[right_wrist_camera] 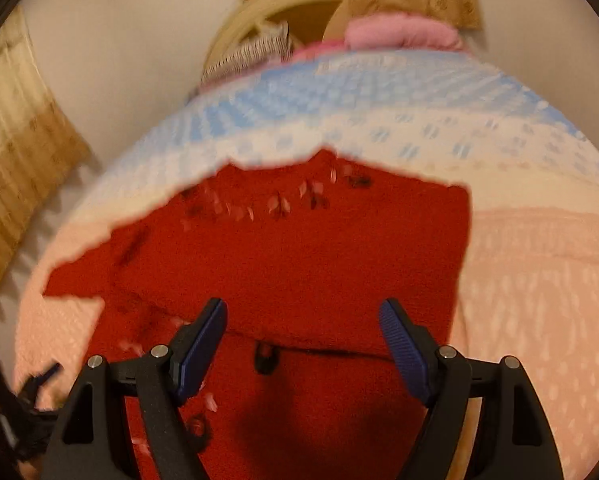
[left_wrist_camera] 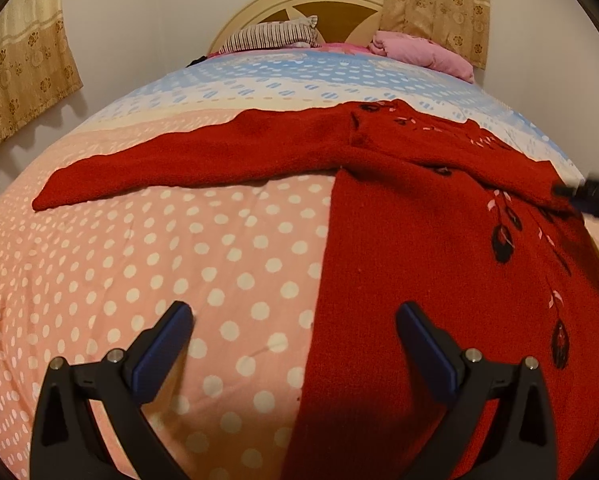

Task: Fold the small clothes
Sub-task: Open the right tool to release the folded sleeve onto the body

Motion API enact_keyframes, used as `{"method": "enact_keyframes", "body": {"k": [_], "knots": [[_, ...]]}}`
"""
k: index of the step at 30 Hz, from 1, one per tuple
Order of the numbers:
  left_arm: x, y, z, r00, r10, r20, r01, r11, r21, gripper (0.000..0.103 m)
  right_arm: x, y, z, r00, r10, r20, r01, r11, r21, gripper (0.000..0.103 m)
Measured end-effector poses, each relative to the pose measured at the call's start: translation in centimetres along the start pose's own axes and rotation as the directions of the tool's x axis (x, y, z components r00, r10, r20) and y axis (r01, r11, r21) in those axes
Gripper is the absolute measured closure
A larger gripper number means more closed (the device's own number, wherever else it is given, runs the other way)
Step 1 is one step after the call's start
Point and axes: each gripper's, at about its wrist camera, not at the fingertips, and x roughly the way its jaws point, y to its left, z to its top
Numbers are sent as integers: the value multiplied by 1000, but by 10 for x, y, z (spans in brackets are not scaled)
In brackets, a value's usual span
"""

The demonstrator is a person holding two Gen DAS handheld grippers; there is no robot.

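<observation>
A red knitted sweater [left_wrist_camera: 439, 240] with dark leaf embroidery lies flat on the bed. One sleeve [left_wrist_camera: 171, 164] stretches out to the left; the other is folded across the chest. My left gripper [left_wrist_camera: 295, 316] hovers open over the sweater's left side edge, one finger above the sheet and one above the knit. In the blurred right wrist view, my right gripper [right_wrist_camera: 303, 312] stands open just over the folded sleeve [right_wrist_camera: 299, 272], holding nothing. A black fingertip [left_wrist_camera: 579, 192] of the right gripper shows at the right edge of the left wrist view, by the sleeve's cuff.
The bed sheet [left_wrist_camera: 159, 260] is pink with white dots, turning blue toward the headboard [left_wrist_camera: 299, 4]. A striped pillow [left_wrist_camera: 271, 34] and a pink blanket [left_wrist_camera: 423, 54] lie at the head. Curtains [left_wrist_camera: 23, 80] hang on the wall at the left and behind the bed.
</observation>
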Motion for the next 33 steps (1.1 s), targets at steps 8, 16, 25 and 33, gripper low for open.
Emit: {"method": "enact_keyframes", "body": {"k": [8,16,25,33], "knots": [[-2,-1,-2,1000,14,12,-14,1000,-2,0,-10,-22,-22,986,-163,-19,163,987,4,25],[0,12,-8,998,-42,-40,39,997,-71,0,-17,41,11,994,-71,87,78,994,-72,24],[0,15,-13,996,-73,-52,69,995,-76,0,24,49,-22,995,-101,17,102,993,-66,23],[-19,43,-3,1000,-17,-9,16,996,-91,0,19,52,-34,993,-108,47,112,987,-113,22]]}}
